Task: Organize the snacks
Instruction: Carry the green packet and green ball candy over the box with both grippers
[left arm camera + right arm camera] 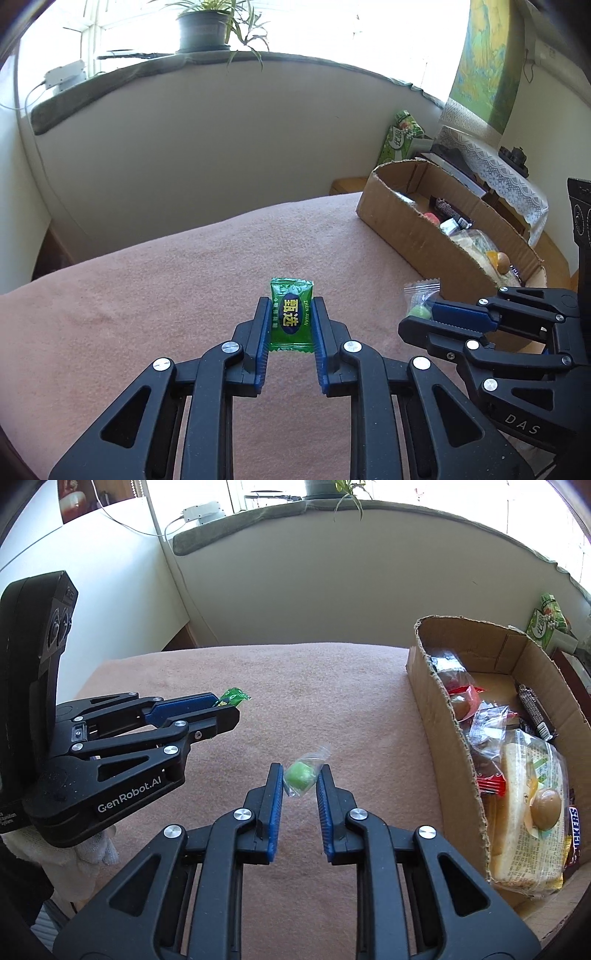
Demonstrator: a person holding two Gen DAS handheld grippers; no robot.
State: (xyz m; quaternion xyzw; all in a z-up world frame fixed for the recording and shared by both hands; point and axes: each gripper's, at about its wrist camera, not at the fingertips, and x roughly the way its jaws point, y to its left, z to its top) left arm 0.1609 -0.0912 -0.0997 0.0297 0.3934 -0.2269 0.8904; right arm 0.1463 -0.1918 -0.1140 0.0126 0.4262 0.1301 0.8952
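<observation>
Between my left gripper [290, 321] pads sits the green candy packet [290, 318], frame centre; my right gripper [300, 781] pinches a clear-wrapped green candy [302, 776]. Thin wrappers could slip before reaching the cardboard box [452, 746] at right, scattering onto the blanket [295, 686].

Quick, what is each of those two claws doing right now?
Left gripper: closed on a green foil candy packet.
Right gripper: closed on a clear-wrapped green candy.

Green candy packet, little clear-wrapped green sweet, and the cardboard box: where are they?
green candy packet [290, 316], left wrist view, printed label.
clear-wrapped green sweet [300, 776], right wrist view, green ball.
cardboard box [448, 771], right wrist view, near wall.
</observation>
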